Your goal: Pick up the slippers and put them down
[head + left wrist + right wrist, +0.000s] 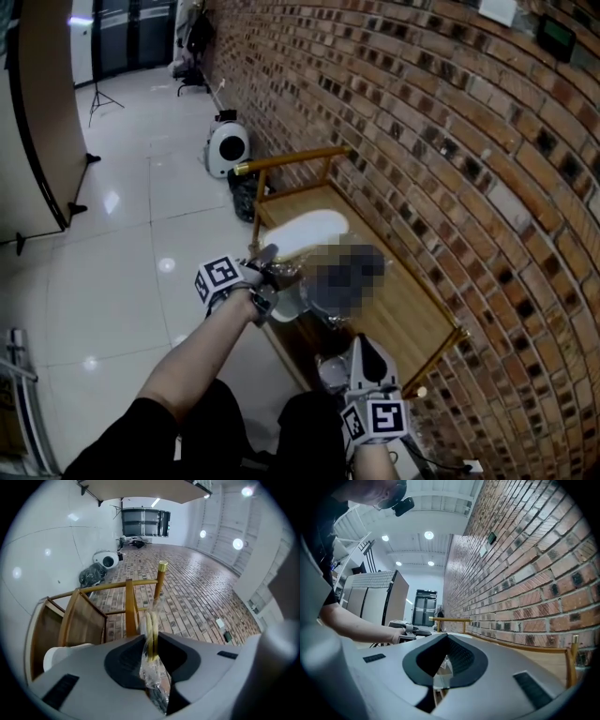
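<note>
1. Well, the brick wall (pixel 450 141) fills the whole side to the right of both your sets of fingers. The pale tiled floor (pixel 141 253) spreads away to their left.
2. Your wooden bench (pixel 412 309) runs along the foot of that wall, under and ahead of both grippers' fingers. In the left gripper view its yellow rails and post stand just beyond the fingertips.
3. A round white appliance (pixel 228 148) and a dark bag (pixel 246 192) sit on the floor past the bench's far end, well beyond your left fingers.
4. One loose white slipper (pixel 314 230) lies flat on the bench top, just past your left fingertips and towards the wall.
5. Your left gripper (pixel 267 262) (pixel 152 641) has its fingers pinched on the wrapped slippers (pixel 151 620). These are two thin yellow-edged soles standing on edge in clear wrap. They stick out past the fingertips, and loose wrap trails back between the pads.
6. Your right gripper (pixel 361 347) (pixel 446 639) is the nearer one to you, by the bench's near end. Its fingers are pressed together on crinkled clear film (pixel 442 672) caught between the pads. You cannot tell whether that film belongs to the pack in your left fingers.
</note>
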`<state>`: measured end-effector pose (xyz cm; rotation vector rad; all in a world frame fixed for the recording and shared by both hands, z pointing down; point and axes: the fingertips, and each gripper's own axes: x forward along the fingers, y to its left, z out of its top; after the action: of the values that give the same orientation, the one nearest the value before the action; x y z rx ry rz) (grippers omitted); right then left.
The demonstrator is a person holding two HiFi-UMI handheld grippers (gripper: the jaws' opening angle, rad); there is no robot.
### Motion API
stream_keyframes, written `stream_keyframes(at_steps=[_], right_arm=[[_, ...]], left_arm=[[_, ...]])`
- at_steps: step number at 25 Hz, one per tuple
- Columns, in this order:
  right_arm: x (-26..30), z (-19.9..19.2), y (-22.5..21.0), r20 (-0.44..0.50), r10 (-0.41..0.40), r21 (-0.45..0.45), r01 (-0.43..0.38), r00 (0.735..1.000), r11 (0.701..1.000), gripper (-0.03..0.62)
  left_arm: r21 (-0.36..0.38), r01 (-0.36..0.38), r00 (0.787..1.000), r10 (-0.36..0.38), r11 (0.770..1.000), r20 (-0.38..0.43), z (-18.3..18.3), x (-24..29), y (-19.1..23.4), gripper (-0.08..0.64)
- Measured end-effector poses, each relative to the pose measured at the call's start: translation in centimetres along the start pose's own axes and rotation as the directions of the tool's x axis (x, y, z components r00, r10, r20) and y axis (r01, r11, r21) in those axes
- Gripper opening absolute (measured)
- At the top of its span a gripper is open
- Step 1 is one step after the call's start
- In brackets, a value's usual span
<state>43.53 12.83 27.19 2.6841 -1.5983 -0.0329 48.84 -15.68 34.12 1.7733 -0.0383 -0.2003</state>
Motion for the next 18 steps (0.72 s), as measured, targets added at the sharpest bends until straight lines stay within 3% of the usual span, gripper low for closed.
stream_keyframes(at_steps=[7, 10, 18], right_arm=[[-0.6, 1.2, 0.8, 0.028, 0.023, -0.013, -0.022, 0.999, 1.0, 0.003], [-1.1, 2.0, 1.2, 0.053, 0.032, -0.007, -0.031, 0.998, 0.999, 0.003], [-1.4, 3.5, 5.4, 0.1, 0.13, 0.012, -0.132, 0.986, 0.991, 0.003]], left_arm=[[0.051, 0.067, 0.994, -0.072, 0.996, 0.085, 2.1, -2.6, -3.4, 0.064], [0.126, 0.112, 0.988, -0.124, 0.986, 0.09, 2.4, -4.2, -5.9, 0.064], [0.23, 0.162, 0.956, -0.211, 0.959, 0.205, 5.5, -11.6, -9.9, 0.063]])
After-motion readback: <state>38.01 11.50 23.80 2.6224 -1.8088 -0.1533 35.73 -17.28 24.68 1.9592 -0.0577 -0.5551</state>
